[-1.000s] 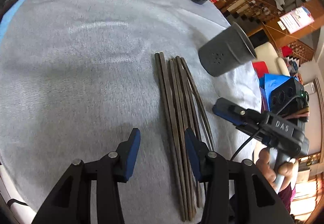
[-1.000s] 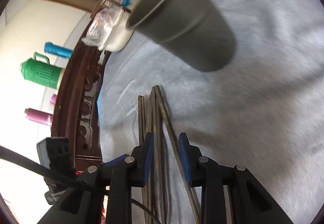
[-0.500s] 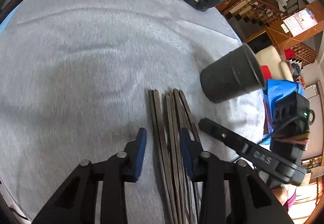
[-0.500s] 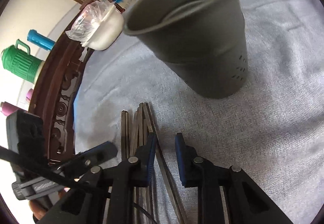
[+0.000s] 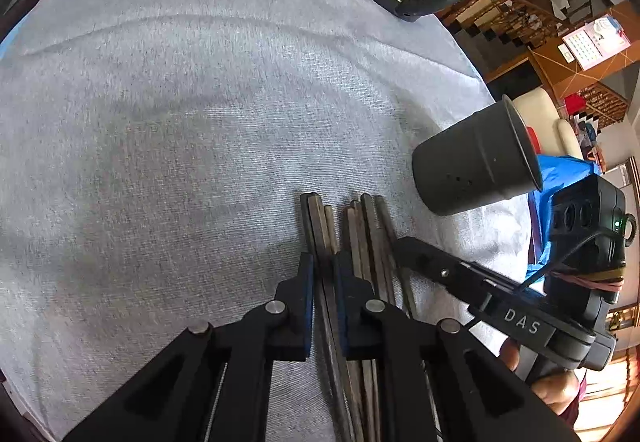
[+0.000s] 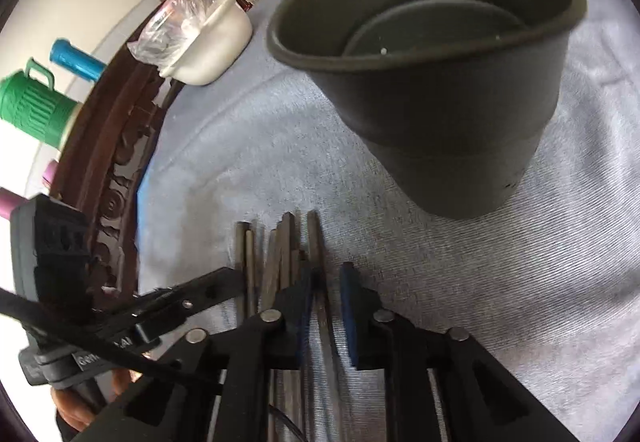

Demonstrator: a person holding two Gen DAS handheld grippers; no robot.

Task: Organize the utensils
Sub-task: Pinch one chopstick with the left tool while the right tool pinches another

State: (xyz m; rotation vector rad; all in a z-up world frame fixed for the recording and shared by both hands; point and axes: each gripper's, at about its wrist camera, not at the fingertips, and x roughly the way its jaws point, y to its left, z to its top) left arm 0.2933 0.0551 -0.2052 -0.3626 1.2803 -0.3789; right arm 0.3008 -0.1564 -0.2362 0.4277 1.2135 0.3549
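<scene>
The chopsticks [image 5: 362, 238] lie in a loose bundle on the grey-clothed table [image 5: 168, 130], just beside the dark cup [image 5: 476, 166], probably where they are meant to go. The left claw [image 5: 323, 270] is pinched on the leftmost pair, while the right claw [image 6: 325, 284] is closing around the rightmost stick, a gap remaining on one side. Only the right wrist view looks into the cup, which seems empty.

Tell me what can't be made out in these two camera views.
- Chopsticks: near ends hidden under the left tool in the left view.
- Count of chopsticks: they overlap in both views.
- Right tool: one chopstick lies between its closing jaws; whether they grip it is unclear.
- Cup: its inside is hidden from the left view.
</scene>
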